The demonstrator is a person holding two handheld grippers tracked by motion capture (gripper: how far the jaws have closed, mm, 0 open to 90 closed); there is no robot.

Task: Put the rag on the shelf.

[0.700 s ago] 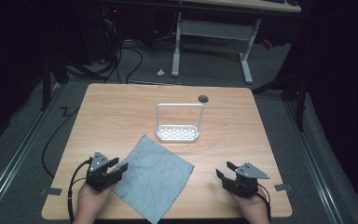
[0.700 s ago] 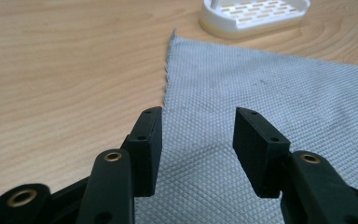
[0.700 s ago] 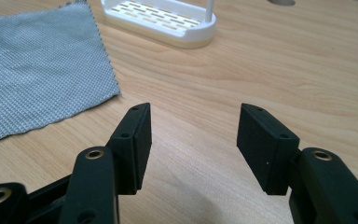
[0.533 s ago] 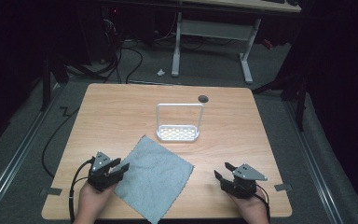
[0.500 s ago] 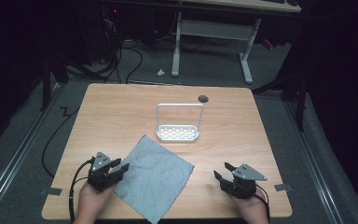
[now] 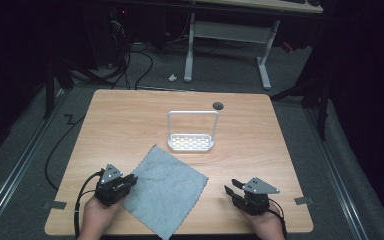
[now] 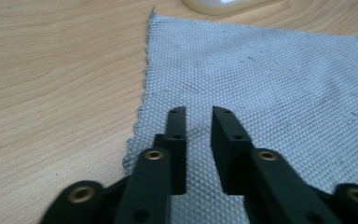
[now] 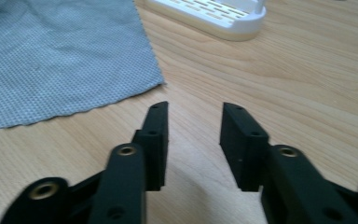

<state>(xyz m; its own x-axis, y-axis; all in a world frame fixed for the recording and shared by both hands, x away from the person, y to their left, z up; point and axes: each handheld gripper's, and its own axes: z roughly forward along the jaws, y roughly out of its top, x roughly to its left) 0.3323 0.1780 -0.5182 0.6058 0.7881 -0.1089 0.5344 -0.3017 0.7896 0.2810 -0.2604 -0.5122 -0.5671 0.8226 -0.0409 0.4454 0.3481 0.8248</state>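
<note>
A grey-blue cloth [image 6: 165,192] lies flat on the wooden table [image 6: 130,120], turned like a diamond, near the front edge. My left gripper [image 6: 131,181] rests at the cloth's left corner. In the left gripper view its jaws [image 7: 198,112] stand a little apart over the cloth [image 7: 261,79], with nothing between them. My right gripper [image 6: 231,187] sits to the right of the cloth over bare wood. Its jaws [image 8: 193,107] are open and empty, pointing toward the cloth's edge [image 8: 51,56].
A white slotted rack [image 6: 191,142] with an upright wire frame stands mid-table, just beyond the cloth; its base also appears as the rack [image 8: 214,16]. A dark round hole [image 6: 218,105] is near the far edge. Tape marks [image 6: 300,200] sit at the front corners.
</note>
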